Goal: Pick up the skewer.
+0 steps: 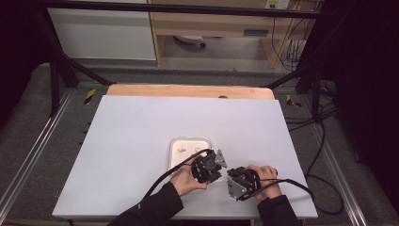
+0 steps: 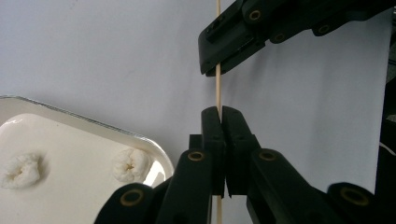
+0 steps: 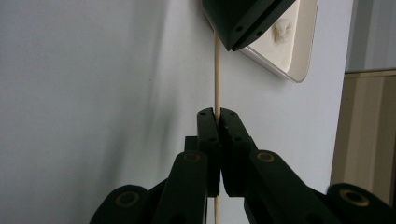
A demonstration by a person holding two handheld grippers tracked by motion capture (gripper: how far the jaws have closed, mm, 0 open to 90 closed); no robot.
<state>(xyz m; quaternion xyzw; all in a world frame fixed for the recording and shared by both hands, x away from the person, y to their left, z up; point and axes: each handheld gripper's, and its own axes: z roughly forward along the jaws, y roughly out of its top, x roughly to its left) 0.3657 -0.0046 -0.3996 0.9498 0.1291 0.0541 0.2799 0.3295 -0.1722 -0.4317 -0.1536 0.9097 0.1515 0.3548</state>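
A thin wooden stick [image 2: 218, 88] spans between my two grippers, just above the white table. My left gripper [image 2: 220, 112] is shut on it, the stick running up between its pads. Farther along, my right gripper [image 2: 216, 71] clamps the same stick. In the right gripper view the right gripper [image 3: 217, 112] is shut on the stick [image 3: 217, 74], and the left gripper [image 3: 232, 46] holds its far end. From above, the left gripper [image 1: 215, 172] and right gripper [image 1: 230, 178] meet tip to tip near the table's front edge.
A white tray [image 1: 175, 146] lies just behind the left hand, its rim [image 2: 93, 123] close to the left jaws. Two puffy white pieces [image 2: 21, 170] [image 2: 131, 164] rest in it. The white table top [image 1: 141, 132] stretches wide to the left and back; black cables trail to the right.
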